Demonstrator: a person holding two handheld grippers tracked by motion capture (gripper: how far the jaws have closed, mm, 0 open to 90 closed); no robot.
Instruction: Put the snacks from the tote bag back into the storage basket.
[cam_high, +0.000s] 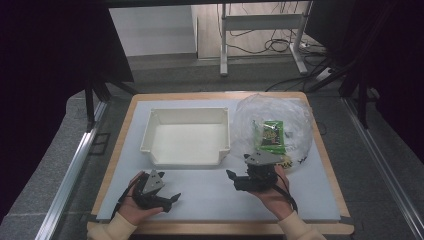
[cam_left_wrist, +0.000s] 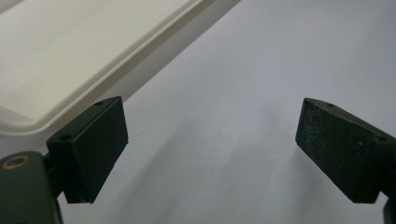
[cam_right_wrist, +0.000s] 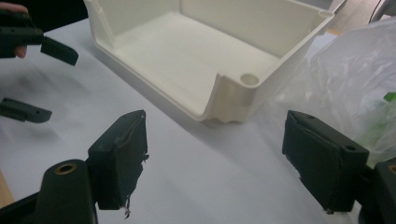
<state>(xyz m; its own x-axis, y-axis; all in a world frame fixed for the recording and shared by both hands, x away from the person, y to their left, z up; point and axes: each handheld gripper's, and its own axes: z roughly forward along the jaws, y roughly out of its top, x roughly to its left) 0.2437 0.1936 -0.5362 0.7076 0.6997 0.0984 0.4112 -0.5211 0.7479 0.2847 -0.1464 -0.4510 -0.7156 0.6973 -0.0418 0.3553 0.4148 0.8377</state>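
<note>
While both hands rest near the table's (cam_high: 320, 210) front edge, the left claw (cam_high: 172, 199) lies released, its 2 matte black block-shaped jaws spread wide over bare white surface. The right claw (cam_high: 231, 176) is likewise released, its 2 jaws apart, the rubbery pads frayed at their edges in the right gripper view. A white plastic bin (cam_high: 150, 131), rectangular with smooth walls and a scooped front lip, sits at the table's middle, just behind both claws. Beside it, toward the right edge, a crinkled clear plastic bag (cam_high: 250, 112) bulges in a rounded heap, holding a green packet (cam_high: 271, 135). The right claw sits just at the bag's front.
</note>
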